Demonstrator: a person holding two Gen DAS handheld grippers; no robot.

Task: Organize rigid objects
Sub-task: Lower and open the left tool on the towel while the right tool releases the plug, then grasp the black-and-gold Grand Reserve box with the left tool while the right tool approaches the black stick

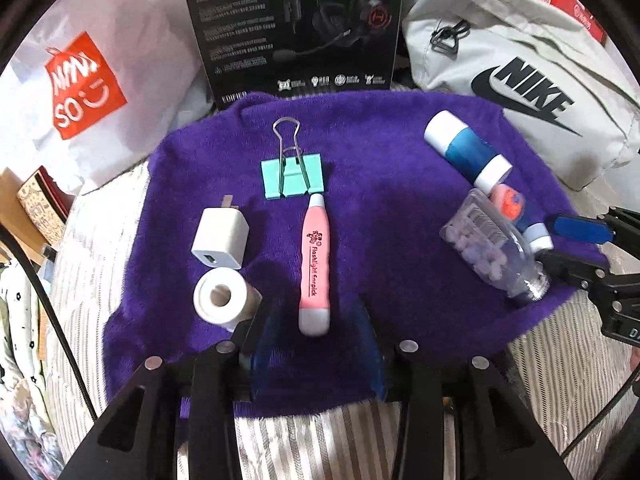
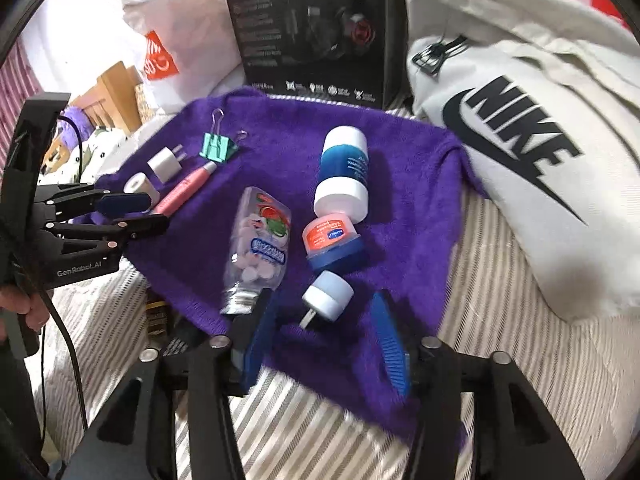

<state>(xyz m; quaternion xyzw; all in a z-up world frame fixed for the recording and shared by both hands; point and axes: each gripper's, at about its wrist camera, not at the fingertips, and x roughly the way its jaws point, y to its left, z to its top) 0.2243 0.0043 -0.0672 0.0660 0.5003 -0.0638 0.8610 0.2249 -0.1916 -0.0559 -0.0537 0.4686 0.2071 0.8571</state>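
- On the purple towel (image 1: 400,152) lie all the small hard things, spread out in two groups.
- Left group: a pink ear pick (image 1: 316,264) that says "Flashlight Earpick", a mint green binder clip (image 1: 294,180) just above its tip, a white plug charger (image 1: 221,238), and a white tape roll (image 1: 222,298) right below the charger.
- Right group: a clear mint bottle (image 2: 258,240) lying on its side, a big blue and white bottle (image 2: 344,174), a little pink Vaseline jar (image 2: 330,234) touching it, and a small light blue bottle (image 2: 328,294).
- Left gripper (image 1: 316,344) hovers low over the towel with its blue fingers (image 1: 266,344) spread wide; the fat end of the ear pick sits between them, not squeezed.
- Right gripper (image 2: 326,344) has its blue fingers (image 2: 390,344) wide apart too, around the small light blue bottle, with space on both sides.
- A hand (image 2: 30,308) grips the left gripper's handle at the edge of the right camera's view; most of it is cut off.
- Words on the mint bottle and the big bottle are too blurry to read.
- Behind the towel stand a black headphone box (image 1: 296,24), a white "MINISO" bag (image 1: 84,88) and a grey "NIKE" bag (image 1: 524,92).
- Under it all is a striped bedcover (image 1: 320,440).
- "GenRobot.AI" is printed on the left gripper.
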